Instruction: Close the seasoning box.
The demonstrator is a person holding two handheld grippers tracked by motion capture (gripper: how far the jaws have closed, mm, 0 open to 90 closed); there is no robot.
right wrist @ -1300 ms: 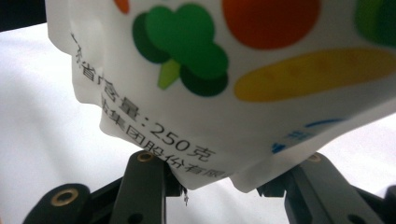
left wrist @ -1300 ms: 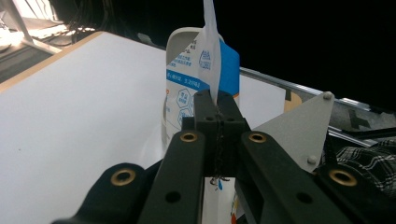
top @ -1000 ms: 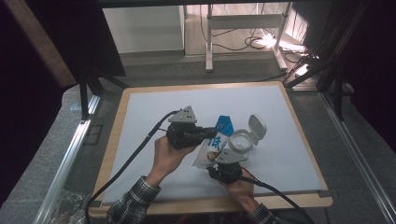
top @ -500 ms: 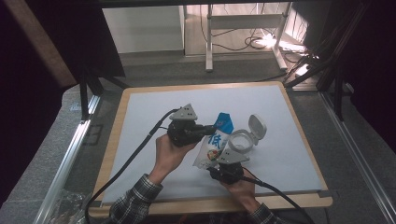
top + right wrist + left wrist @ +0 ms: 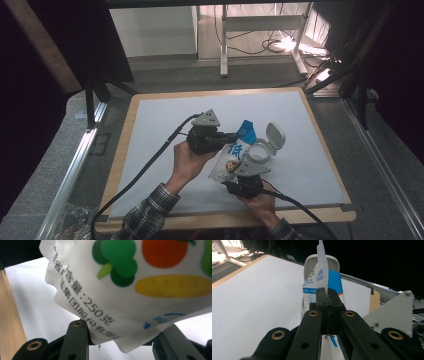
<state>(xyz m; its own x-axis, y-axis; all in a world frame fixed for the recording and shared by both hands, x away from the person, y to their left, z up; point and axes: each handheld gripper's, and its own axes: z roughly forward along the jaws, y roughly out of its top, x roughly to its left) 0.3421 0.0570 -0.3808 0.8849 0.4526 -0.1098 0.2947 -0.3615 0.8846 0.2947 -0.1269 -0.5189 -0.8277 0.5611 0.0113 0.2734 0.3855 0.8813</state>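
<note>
A white and blue pouch (image 5: 231,157) with printed vegetables hangs tilted above the white table (image 5: 165,115). My left gripper (image 5: 236,136) is shut on its thin top edge, the jaws pressed together on the pouch (image 5: 322,277). My right gripper (image 5: 231,184) sits under the pouch's lower end. In the right gripper view the pouch (image 5: 140,290) lies over the jaws, which stand wide apart with its bottom corner between them; their tips are hidden. A white jar (image 5: 260,152) with its flip lid (image 5: 274,135) open stands just right of the pouch.
The white mat lies on a board with a wooden rim (image 5: 120,165). Black cables (image 5: 150,160) trail from both grippers toward the near edge. Metal rails (image 5: 75,165) run along both sides of the table.
</note>
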